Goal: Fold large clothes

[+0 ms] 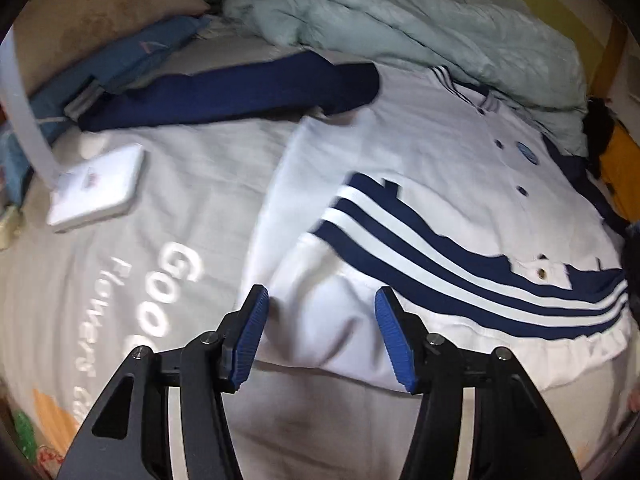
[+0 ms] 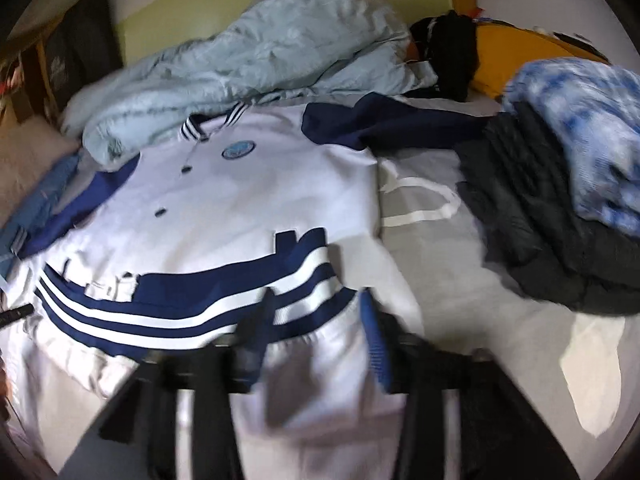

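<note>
A white jacket [image 1: 420, 184] with navy sleeves and navy stripes near the hem lies front-up and spread out on the bed; it also shows in the right wrist view [image 2: 240, 200]. One navy sleeve [image 1: 240, 96] stretches out to the left, the other [image 2: 392, 124] lies to the right. My left gripper [image 1: 320, 304] is open, just above the jacket's lower left hem corner. My right gripper [image 2: 316, 312] is open and blurred, over the lower right hem corner. Neither holds cloth.
A grey bedsheet [image 1: 192, 184] with white lettering covers the bed. A white flat device [image 1: 96, 188] on a white stand lies at the left. A light blue quilt [image 2: 248, 56] is bunched behind the jacket. Dark and blue-white clothes [image 2: 560, 184] are piled at the right.
</note>
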Tool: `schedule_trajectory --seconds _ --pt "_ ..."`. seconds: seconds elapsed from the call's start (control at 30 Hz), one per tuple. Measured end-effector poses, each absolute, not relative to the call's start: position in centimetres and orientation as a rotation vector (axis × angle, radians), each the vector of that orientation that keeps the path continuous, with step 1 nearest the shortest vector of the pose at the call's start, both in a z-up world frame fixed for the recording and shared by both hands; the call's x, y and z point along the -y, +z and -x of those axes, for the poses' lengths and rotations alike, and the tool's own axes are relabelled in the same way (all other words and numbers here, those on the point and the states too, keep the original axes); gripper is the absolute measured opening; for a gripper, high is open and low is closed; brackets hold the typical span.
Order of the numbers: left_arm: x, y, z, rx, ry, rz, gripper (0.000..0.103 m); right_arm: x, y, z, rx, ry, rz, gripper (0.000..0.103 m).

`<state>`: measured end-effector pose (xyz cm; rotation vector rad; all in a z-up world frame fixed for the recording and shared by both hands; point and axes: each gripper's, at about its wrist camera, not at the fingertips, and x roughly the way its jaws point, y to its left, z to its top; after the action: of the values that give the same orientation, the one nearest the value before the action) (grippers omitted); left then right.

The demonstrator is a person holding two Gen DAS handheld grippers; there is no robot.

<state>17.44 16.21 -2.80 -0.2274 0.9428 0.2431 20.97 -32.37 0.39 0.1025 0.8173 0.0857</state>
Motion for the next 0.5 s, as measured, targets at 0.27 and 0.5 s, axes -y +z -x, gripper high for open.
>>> schedule_trajectory --seconds 0.27,0.5 --pt "-19.5 -4.0 -16.4 -1.007 0.241 0.302 0.055 36.5 0.5 -19.0 -0.990 0.053 -0.297 0.045" --pt "-19.3 -6.2 -17.0 -1.023 0.129 0.311 0.018 37.8 -2.2 -19.8 -1.067 0.040 -0.350 0.045"
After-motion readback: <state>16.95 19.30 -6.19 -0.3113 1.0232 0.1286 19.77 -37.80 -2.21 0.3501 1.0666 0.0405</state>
